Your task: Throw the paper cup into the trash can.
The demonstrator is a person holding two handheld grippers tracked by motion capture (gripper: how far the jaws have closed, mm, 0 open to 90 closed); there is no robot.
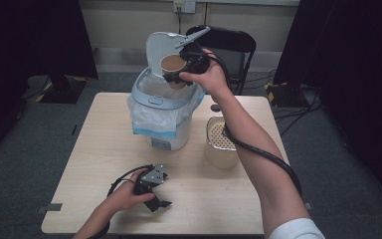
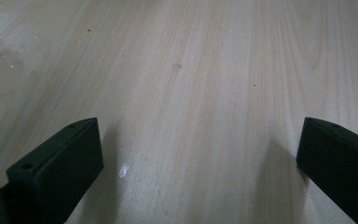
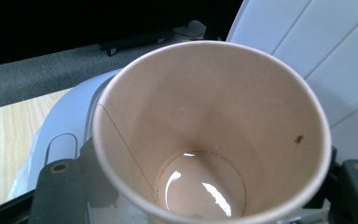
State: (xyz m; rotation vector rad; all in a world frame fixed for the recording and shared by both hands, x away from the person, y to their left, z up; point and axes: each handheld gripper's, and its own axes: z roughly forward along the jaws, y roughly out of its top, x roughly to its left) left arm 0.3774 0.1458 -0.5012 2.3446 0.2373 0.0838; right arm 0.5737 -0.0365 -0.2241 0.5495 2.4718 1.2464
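My right gripper (image 1: 179,73) is shut on a brown paper cup (image 1: 173,64), held tilted above the open mouth of a white bin (image 1: 161,107) whose lid (image 1: 160,46) stands raised behind it. In the right gripper view the cup (image 3: 214,102) sits between the black jaws of my right gripper (image 3: 205,189), with a little wet sheen on its bottom (image 3: 200,184) and the bin's rim (image 3: 70,135) below. My left gripper (image 1: 160,204) rests low on the wooden table (image 1: 104,149) near the front edge. It stands open (image 2: 198,163) over bare wood (image 2: 191,70).
The bin is lined with a plastic bag (image 1: 146,122) that hangs over its side. A pale container with a perforated top (image 1: 221,142) stands right of the bin, under my right forearm. A black chair (image 1: 229,42) is behind the table.
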